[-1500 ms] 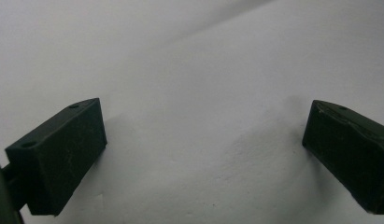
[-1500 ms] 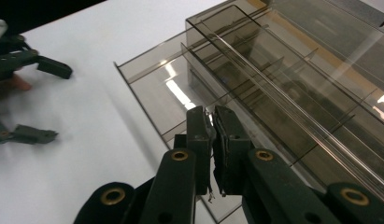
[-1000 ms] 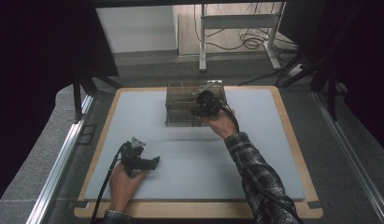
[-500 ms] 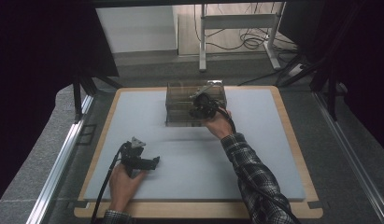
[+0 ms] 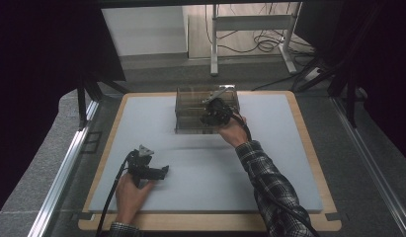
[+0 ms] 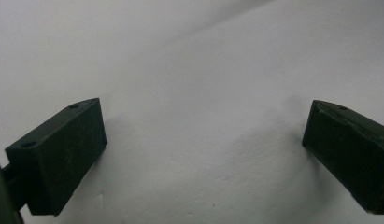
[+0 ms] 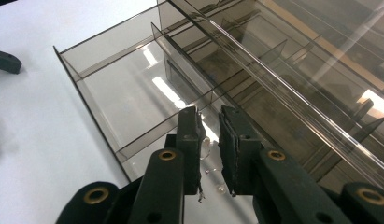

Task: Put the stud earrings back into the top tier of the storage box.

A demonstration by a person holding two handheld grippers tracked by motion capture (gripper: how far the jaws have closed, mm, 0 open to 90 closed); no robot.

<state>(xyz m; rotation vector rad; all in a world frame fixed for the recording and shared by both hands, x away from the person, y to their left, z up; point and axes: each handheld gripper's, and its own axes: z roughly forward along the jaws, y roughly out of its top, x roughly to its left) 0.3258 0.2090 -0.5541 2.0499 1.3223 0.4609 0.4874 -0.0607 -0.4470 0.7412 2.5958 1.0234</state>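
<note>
The right tool hangs over the smoky organizer, nearly clenched (gap narrow, gripping nothing); the left tool, released, rests well apart.

A big pale mat lies on a wooden board. Past the board is a dark grey floor. A white desk frame stands there, with black cables lying under it. A white panel stands to its left
</note>
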